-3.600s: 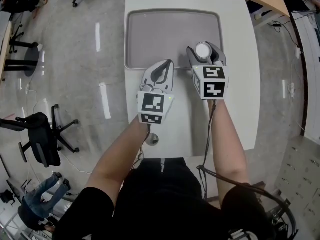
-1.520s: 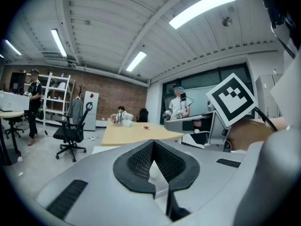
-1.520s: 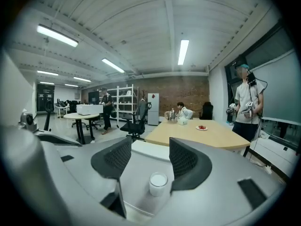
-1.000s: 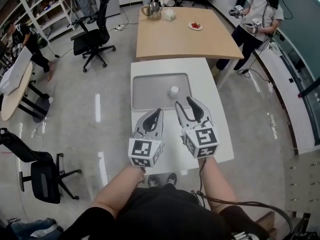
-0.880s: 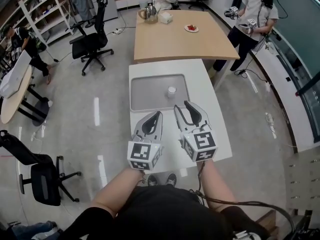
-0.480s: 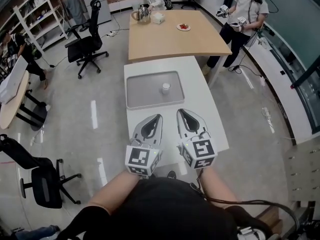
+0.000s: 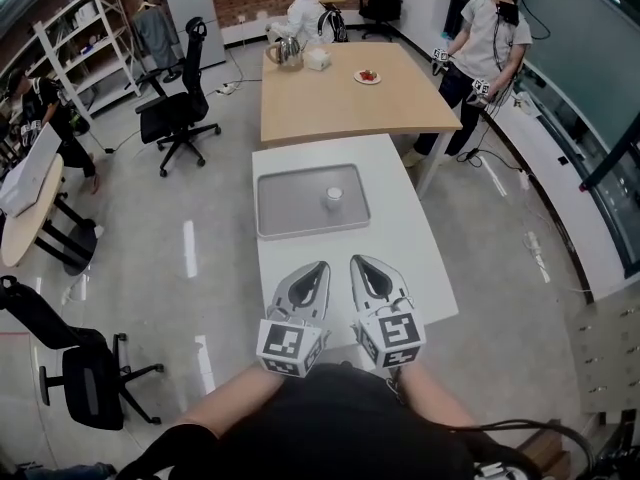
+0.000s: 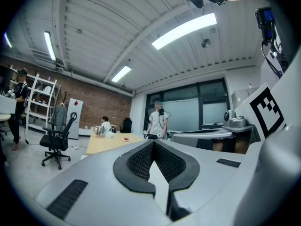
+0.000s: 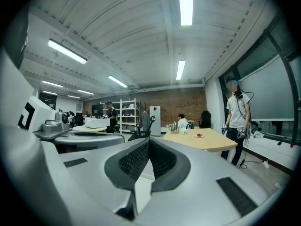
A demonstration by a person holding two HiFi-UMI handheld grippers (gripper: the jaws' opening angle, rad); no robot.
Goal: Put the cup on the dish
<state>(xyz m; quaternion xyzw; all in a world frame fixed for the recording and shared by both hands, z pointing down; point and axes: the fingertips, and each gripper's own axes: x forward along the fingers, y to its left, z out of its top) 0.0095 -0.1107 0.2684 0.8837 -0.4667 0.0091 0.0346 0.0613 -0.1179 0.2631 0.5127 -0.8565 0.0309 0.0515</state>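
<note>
A small white cup (image 7: 333,198) stands upright on the grey tray-like dish (image 7: 285,213), at the far half of the white table (image 7: 420,258). Both grippers hover over the table's near edge, well short of the dish. My left gripper (image 7: 322,265) is shut with nothing in it, and its tips meet in the left gripper view (image 8: 153,143). My right gripper (image 7: 355,260) is also shut and empty, its jaws closed together in the right gripper view (image 9: 148,140). Neither gripper view shows the cup or the dish.
Beyond the white table stands a wooden table (image 7: 350,98) with a kettle (image 7: 283,52), a box and a small plate. A person (image 7: 480,48) stands at its right corner. Office chairs (image 7: 175,108) and shelves (image 7: 70,28) are on the left.
The right gripper let go of the cup, which now stands free on the dish. Both grippers drew back to the table's near edge, and the right jaws closed.
</note>
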